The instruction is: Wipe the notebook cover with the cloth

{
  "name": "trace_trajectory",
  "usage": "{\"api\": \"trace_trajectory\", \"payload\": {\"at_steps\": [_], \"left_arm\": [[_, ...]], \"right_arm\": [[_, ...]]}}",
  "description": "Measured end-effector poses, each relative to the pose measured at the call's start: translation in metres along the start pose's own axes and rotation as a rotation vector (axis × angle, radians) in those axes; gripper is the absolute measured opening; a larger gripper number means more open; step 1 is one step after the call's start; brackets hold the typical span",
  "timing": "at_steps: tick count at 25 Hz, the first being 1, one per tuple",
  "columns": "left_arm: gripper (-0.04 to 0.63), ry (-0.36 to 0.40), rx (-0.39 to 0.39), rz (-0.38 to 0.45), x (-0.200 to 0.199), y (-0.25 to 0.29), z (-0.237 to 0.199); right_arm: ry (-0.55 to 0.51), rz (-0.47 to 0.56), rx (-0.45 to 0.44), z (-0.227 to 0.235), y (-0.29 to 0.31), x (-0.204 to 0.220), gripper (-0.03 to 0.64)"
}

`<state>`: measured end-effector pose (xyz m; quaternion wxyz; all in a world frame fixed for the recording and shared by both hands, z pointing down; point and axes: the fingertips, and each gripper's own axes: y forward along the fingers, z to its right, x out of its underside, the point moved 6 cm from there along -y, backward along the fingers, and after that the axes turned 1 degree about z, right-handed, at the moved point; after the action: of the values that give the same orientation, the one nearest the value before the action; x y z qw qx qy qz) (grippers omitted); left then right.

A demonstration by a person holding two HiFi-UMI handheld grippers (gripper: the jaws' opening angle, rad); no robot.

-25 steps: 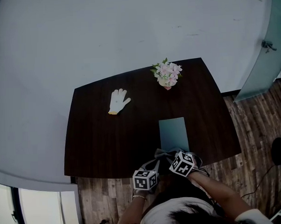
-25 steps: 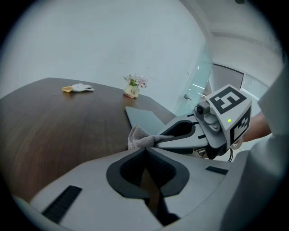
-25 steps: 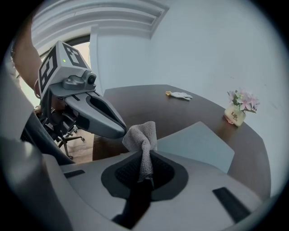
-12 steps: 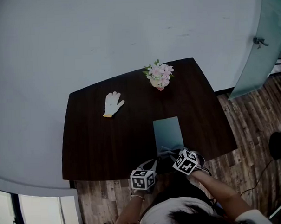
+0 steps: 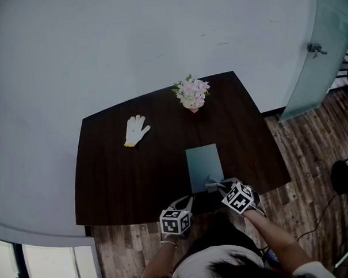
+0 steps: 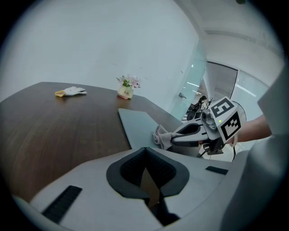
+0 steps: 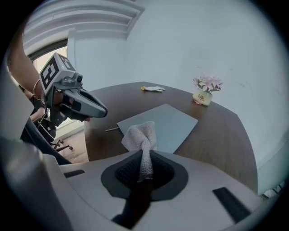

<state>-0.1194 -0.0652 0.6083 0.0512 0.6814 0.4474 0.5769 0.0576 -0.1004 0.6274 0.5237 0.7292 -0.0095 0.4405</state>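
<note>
Grey cloth (image 7: 142, 135) is clamped in my right gripper (image 7: 143, 159), its bunched tip free over the 6 o'clock edge of the notebook (image 5: 202, 162). The notebook lies flat at 5 o'clock on the table (image 5: 118, 178), placed, I judge, for wiping. My left gripper (image 6: 145, 173), jaws together and empty, sits at the notebook's 7 o'clock.

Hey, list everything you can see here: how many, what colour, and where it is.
table: one, dark brown, against the pale wall
notebook: one, grey-blue, flat near the table's front edge
cloth: one, grey, at the notebook's near end
glove: one, white, table's far left
flower pot: one, pink blooms, table's far edge
left gripper: one, pale grey, jaws together, empty, by the front edge
right gripper: one, pale grey, shut on the cloth
</note>
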Motion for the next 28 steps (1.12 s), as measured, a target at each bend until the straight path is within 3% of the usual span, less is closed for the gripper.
{"api": "trace_trajectory", "payload": {"at_steps": [11,22,28], "left_arm": [[0.018,0.029,-0.001,0.117,-0.017,-0.031,0.000],[0.018,0.085,-0.005,0.259,-0.031,-0.085,0.002],[0.018,0.122,-0.007,0.332,-0.039,-0.118,0.013]], "right_arm": [[0.090,-0.014,0.121,0.009,-0.023,0.025,0.041],[0.262,0.245,0.233,-0.023,-0.078,-0.013,0.040],[0.297,0.375,0.265,-0.058,-0.108,-0.038,0.038]]}}
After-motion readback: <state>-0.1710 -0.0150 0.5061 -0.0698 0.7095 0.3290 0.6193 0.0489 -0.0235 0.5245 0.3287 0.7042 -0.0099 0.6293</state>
